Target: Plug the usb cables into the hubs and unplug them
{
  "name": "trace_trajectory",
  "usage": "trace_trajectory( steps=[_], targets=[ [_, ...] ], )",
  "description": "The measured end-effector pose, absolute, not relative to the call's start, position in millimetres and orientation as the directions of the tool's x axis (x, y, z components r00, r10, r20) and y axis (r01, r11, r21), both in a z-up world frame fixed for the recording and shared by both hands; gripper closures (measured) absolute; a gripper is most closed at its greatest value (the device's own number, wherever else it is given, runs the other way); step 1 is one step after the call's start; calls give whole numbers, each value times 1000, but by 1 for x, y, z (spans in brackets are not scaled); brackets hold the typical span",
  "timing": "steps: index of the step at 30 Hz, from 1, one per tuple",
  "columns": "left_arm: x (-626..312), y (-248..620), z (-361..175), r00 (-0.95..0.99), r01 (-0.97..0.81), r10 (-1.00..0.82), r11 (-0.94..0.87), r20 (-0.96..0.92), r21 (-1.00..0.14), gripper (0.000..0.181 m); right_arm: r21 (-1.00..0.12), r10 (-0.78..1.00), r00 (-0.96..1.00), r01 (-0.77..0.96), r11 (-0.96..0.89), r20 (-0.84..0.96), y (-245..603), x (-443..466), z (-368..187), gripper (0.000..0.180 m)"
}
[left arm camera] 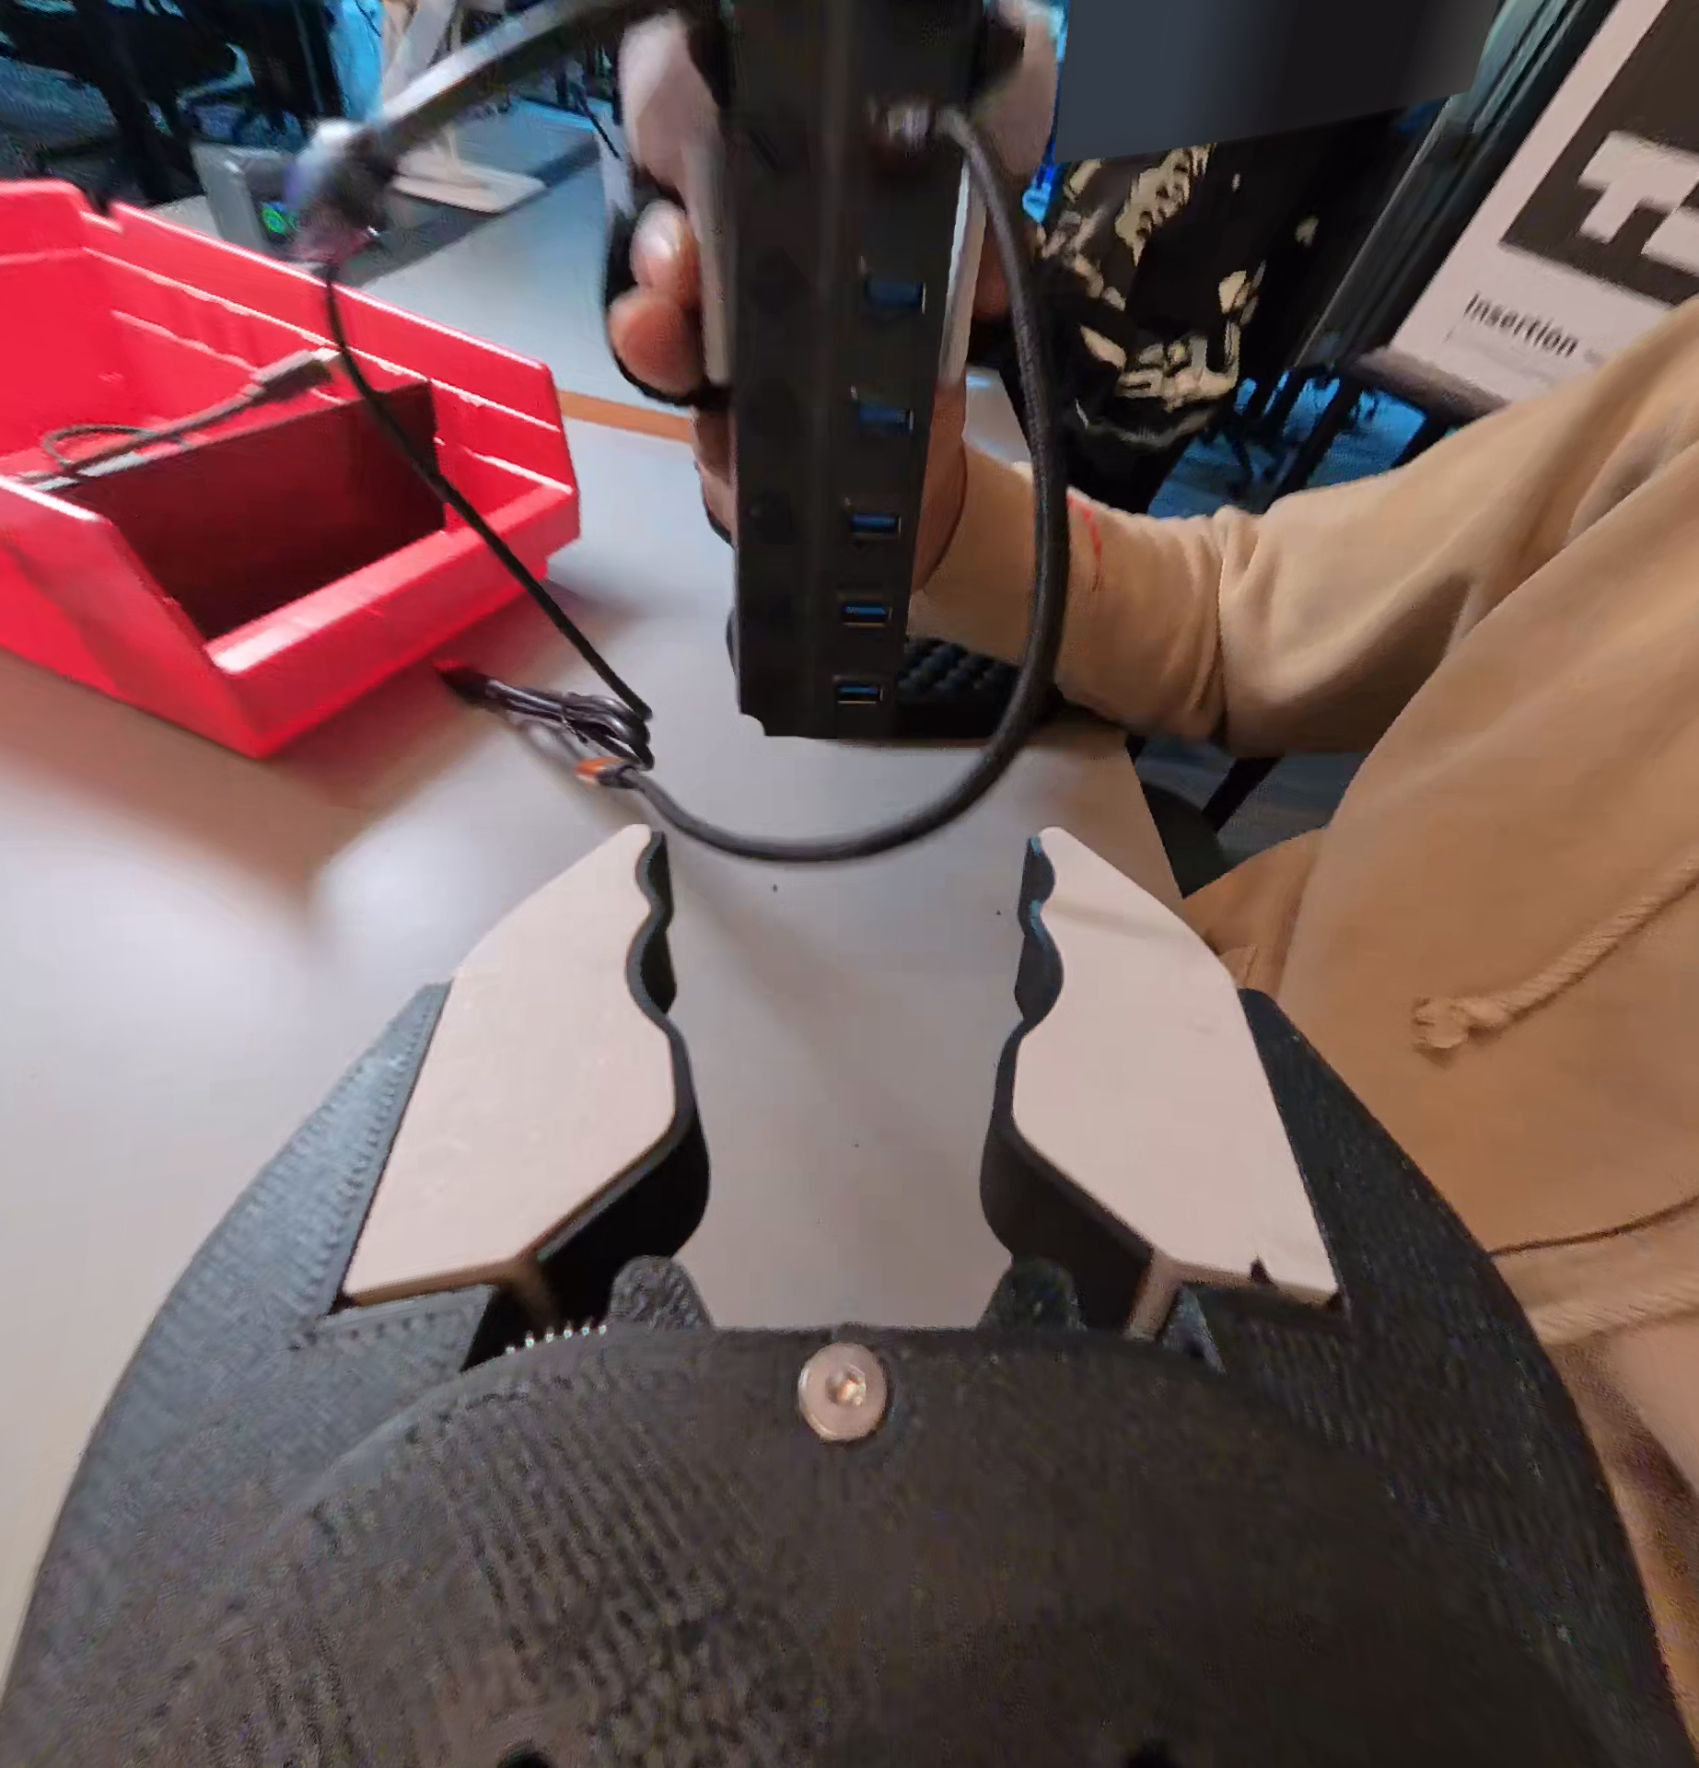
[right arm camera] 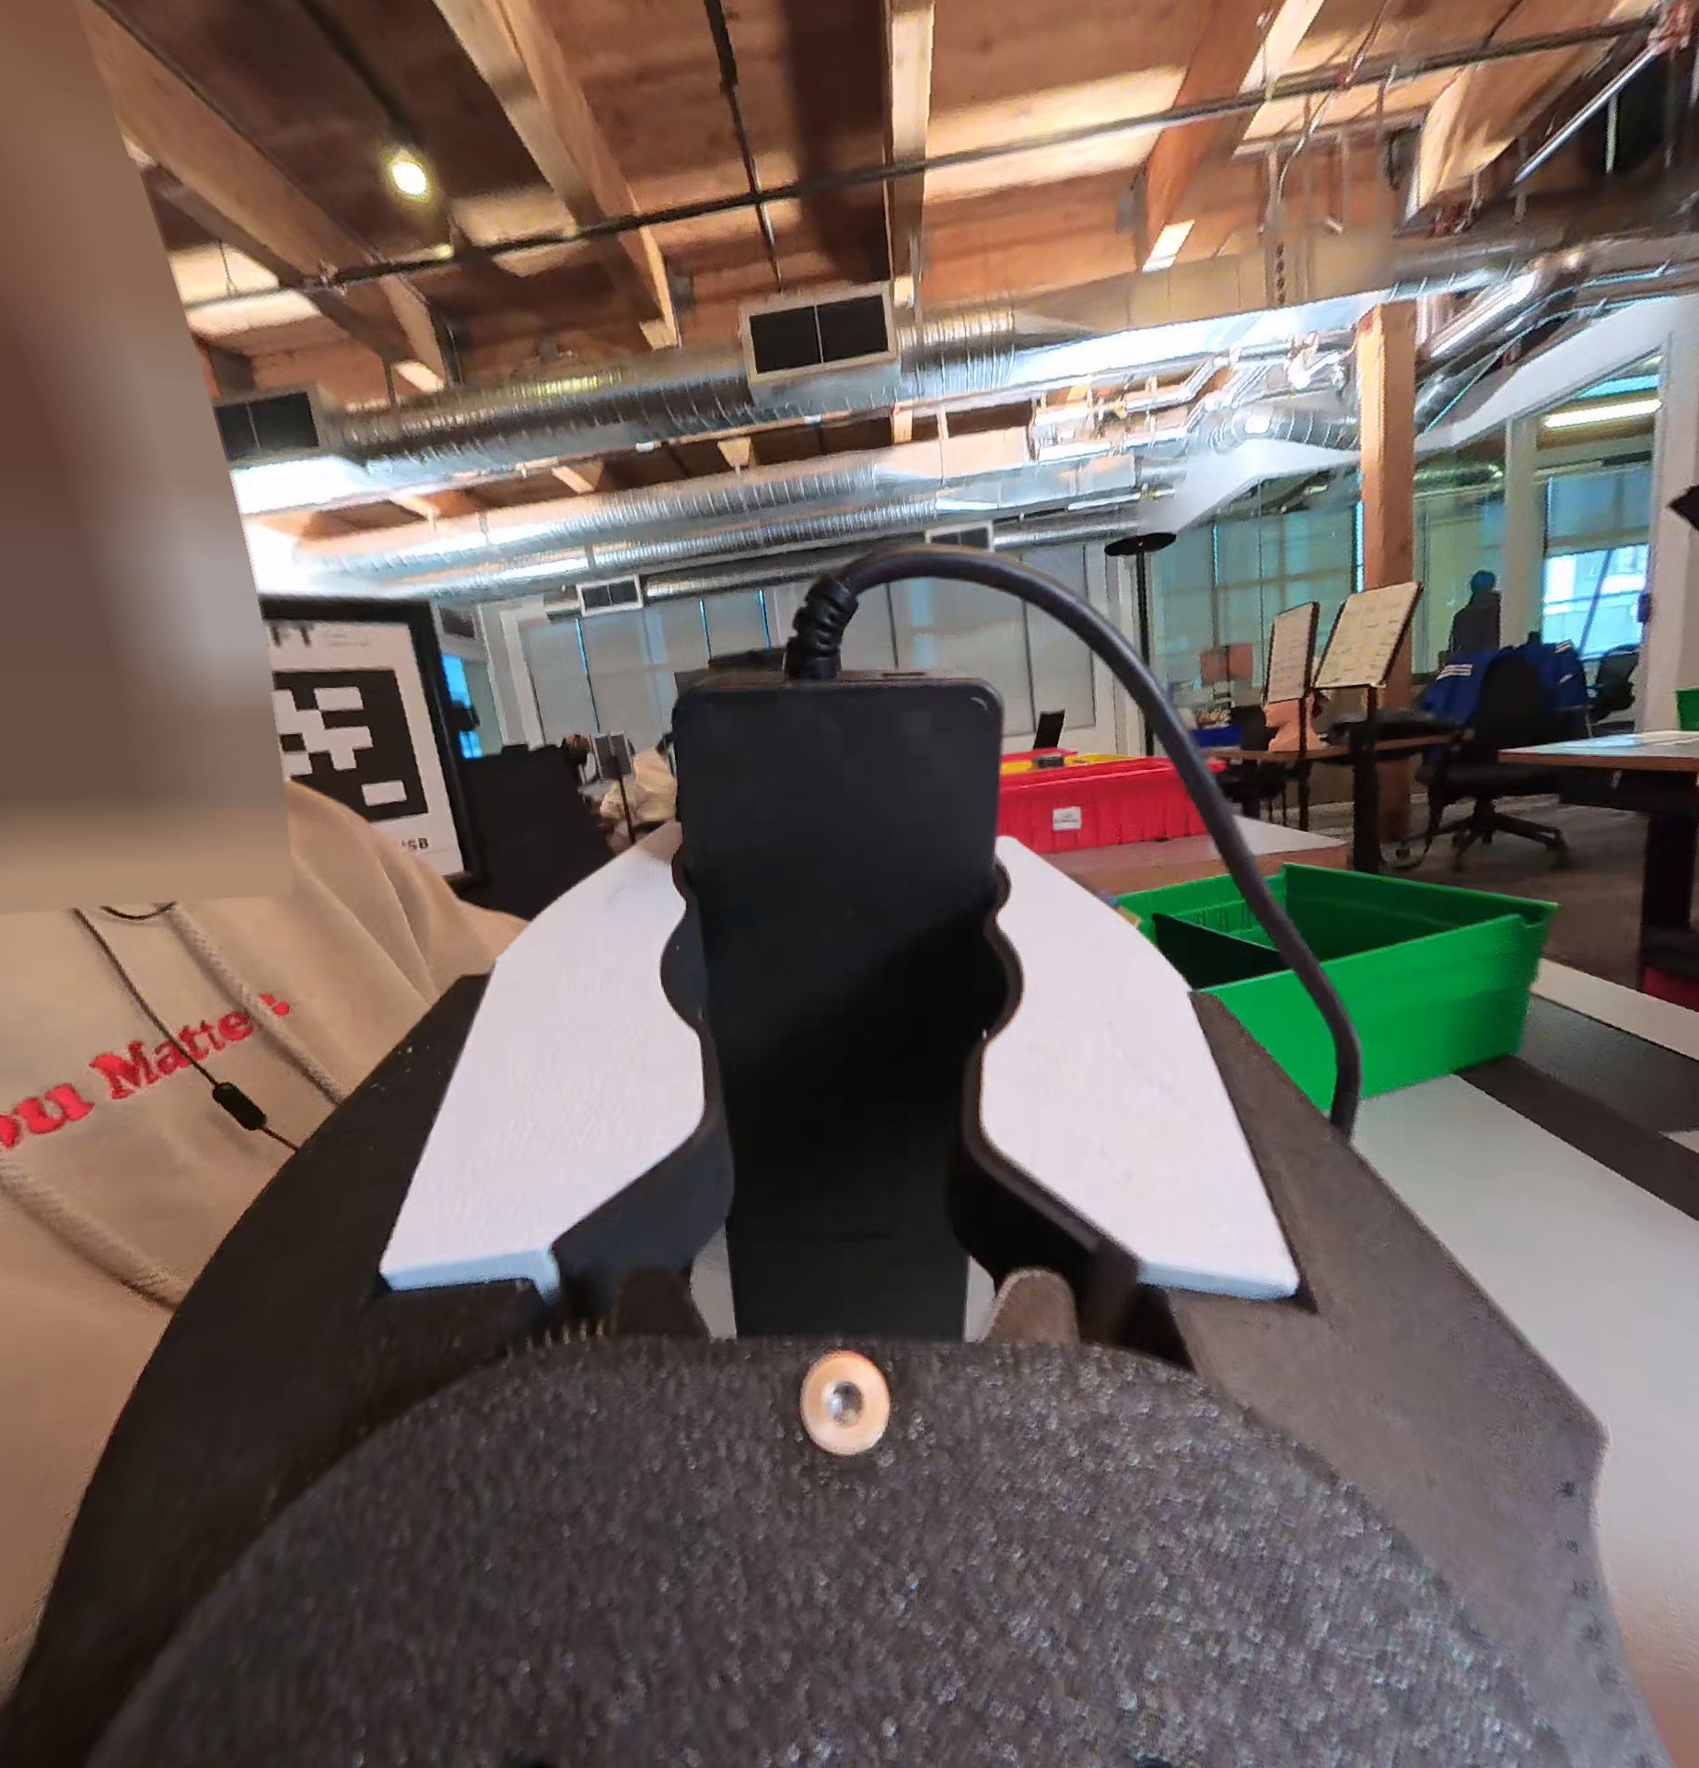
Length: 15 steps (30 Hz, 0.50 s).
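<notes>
A black USB hub (left arm camera: 807, 478) with a row of blue ports stands upright in the air ahead of my left gripper (left arm camera: 845, 861). That gripper is open and empty, low over the table. My right gripper (right arm camera: 840, 861) is shut on the same hub (right arm camera: 836, 909), with both fingers against its sides. The hub's black cable (left arm camera: 1037, 574) leaves its top end and loops down to a tied bundle (left arm camera: 587, 727) on the table. Another USB cable (left arm camera: 281, 378) lies in the red bin (left arm camera: 252, 670). No cable is plugged into the blue ports that show.
The red bin sits on the grey table (left arm camera: 204, 909) at the left. A green bin (right arm camera: 1400, 976) stands to the right in the right wrist view. A person in a tan hoodie (left arm camera: 1448, 765) is close on the right. A framed sign (left arm camera: 1591, 191) stands behind.
</notes>
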<state>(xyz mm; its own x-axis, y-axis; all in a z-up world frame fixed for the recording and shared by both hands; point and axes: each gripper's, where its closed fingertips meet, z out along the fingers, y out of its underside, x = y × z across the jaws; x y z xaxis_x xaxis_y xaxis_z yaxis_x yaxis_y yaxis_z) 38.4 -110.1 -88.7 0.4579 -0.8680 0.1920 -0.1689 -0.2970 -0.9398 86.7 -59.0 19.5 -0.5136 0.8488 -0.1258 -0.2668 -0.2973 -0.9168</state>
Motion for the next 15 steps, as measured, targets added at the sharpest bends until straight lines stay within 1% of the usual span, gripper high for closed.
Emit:
trace_trajectory(
  steps=[2, 4, 6, 8, 9, 10, 13, 15],
  targets=[
    [55, -107, -91, 460, -174, -876, -250, 146, -953, 103, -932, 848, -522, -257, -257, -91, -77, 70, 22, 126],
    [68, -104, -88, 465, -141, -876, -215, 128, -966, 100, -921, 831, -549, -273, -279, -89, -92, 57, 30, 126],
    [75, -101, -85, 484, -98, -868, -175, 107, -980, 99, -917, 825, -558, -277, -285, -88, -101, 45, 36, 126],
    [76, -99, -81, 516, -73, -853, -137, 80, -988, 101, -934, 839, -540, -260, -244, -69, -108, 30, 35, 126],
    [72, -98, -81, 543, -88, -838, -114, 48, -990, 108, -940, 837, -541, -241, -241, -76, -111, 25, 35, 126],
    [64, -95, -82, 578, -119, -816, -93, 8, -989, 126, -948, 842, -532, -213, -237, -91, -112, 18, 33, 125],
    [35, -85, -84, 688, -163, -725, -103, -38, -981, 126, -984, 931, -353, -111, -140, -93, -94, 1, 26, 122],
    [11, -76, -86, 762, -212, -641, -107, -96, -971, 127, -997, 979, -199, -40, -60, -51, -76, -1, 20, 125]
  ],
)
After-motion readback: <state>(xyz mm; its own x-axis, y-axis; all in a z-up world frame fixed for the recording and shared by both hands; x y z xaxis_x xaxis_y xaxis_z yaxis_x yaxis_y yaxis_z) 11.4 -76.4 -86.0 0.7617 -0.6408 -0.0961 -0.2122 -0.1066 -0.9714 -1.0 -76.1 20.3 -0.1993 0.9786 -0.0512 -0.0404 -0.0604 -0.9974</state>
